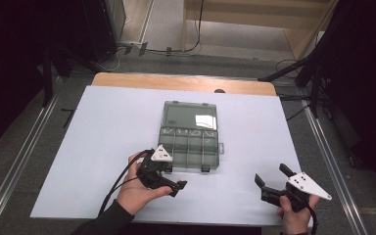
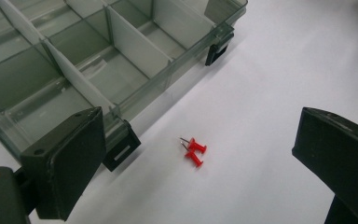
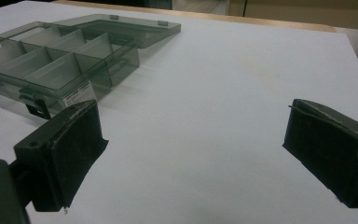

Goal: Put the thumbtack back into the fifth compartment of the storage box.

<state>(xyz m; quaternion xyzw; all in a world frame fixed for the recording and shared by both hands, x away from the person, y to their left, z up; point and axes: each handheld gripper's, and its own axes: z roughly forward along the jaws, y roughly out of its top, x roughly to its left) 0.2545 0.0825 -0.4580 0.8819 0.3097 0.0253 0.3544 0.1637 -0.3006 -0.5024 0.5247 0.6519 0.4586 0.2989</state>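
A clear grey compartment box (image 1: 190,147) lies open mid-table, its lid (image 1: 191,116) folded flat at the far side; its compartments look empty. Two red push pins (image 2: 195,151) lie side by side on the white sheet just off the box's (image 2: 74,60) front wall. My left gripper (image 1: 174,177) is at the box's near left corner, open (image 2: 205,161), and the pins sit between its jaws below. My right gripper (image 1: 273,176) hovers near the table's front right, open (image 3: 191,158), nothing between its jaws. The box (image 3: 51,60) lies to its upper left.
A white sheet (image 1: 107,147) covers the table, with a wooden strip (image 1: 186,82) bare at the far edge. Black latches (image 2: 121,151) stick out from the box's front wall. Dark stands (image 1: 313,73) and cables are on the floor around the table.
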